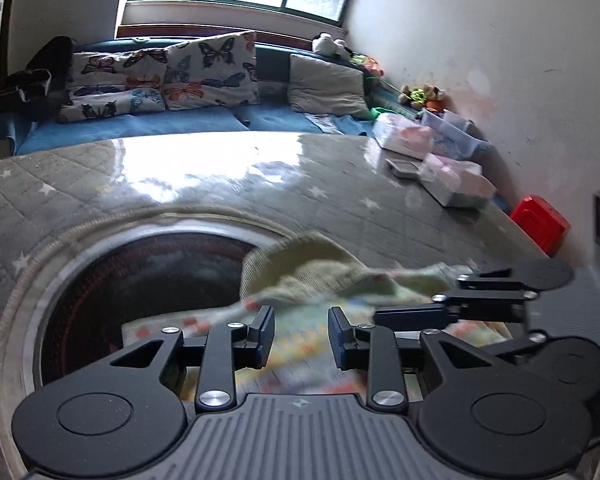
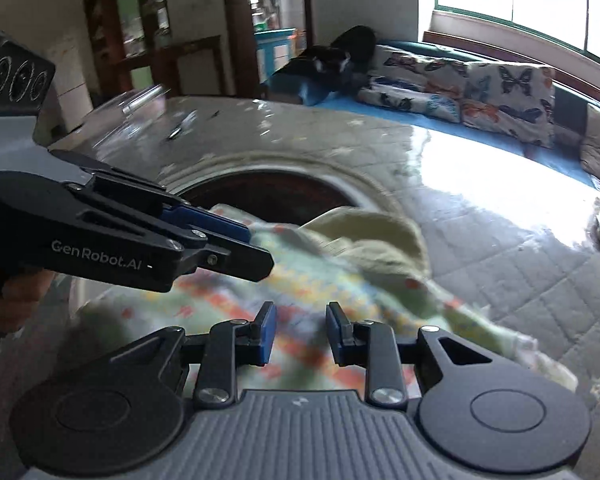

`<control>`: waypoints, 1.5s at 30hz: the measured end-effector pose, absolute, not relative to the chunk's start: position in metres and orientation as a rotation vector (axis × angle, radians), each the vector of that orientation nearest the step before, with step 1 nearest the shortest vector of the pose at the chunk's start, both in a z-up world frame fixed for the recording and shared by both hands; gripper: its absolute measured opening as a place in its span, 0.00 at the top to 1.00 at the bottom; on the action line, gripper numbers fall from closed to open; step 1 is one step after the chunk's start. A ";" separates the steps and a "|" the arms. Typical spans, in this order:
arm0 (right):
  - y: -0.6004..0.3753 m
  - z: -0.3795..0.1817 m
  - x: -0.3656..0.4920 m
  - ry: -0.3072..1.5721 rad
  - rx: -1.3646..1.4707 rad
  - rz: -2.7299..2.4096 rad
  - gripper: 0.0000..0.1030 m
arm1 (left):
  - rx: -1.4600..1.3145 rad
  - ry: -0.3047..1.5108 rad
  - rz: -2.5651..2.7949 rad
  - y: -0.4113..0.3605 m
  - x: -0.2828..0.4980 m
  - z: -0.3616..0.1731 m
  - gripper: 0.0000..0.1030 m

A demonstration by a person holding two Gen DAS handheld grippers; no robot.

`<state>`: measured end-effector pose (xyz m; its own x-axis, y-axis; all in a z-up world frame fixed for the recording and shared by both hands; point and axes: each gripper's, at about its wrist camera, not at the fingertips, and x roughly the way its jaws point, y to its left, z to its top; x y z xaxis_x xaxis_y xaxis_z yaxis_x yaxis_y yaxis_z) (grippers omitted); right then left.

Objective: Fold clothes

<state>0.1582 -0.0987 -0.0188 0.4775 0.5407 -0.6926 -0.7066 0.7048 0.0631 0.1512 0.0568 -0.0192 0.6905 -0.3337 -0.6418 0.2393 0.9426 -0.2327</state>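
One garment is present: a pale green knitted garment with a multicoloured checked pattern, bunched on the grey quilted star-print tabletop. It lies partly over one round dark recess with a metal rim set in that tabletop.

Two tongs are in view. The left tongs are released: both blue pads stand apart with cloth visible in the gap, and nothing is gripped between them. From the right wrist view the left tongs lie at the near-left part of the garment; whether they touch it cannot be told.

The right tongs are likewise released, pads apart, above the patterned cloth. In the left wrist view the right tongs sit at the garment's right side; blur prevents confirming contact.

Part of one hand shows at the left edge of the right wrist view, holding the handle of the left tongs.

Background items: two butterfly-print cushions and one plain grey cushion on one blue sofa; one red plastic box beside the wall.
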 end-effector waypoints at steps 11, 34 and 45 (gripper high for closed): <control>-0.107 -0.014 0.092 0.717 -0.292 0.825 0.74 | -0.108 0.728 -0.344 0.048 0.085 -0.033 0.70; -0.194 -0.020 0.085 0.734 -0.083 0.558 0.69 | -0.124 0.695 -0.280 0.059 0.052 -0.045 0.68; -0.221 -0.014 0.085 0.705 -0.025 0.501 0.54 | -0.091 0.667 -0.279 0.047 0.049 -0.028 0.50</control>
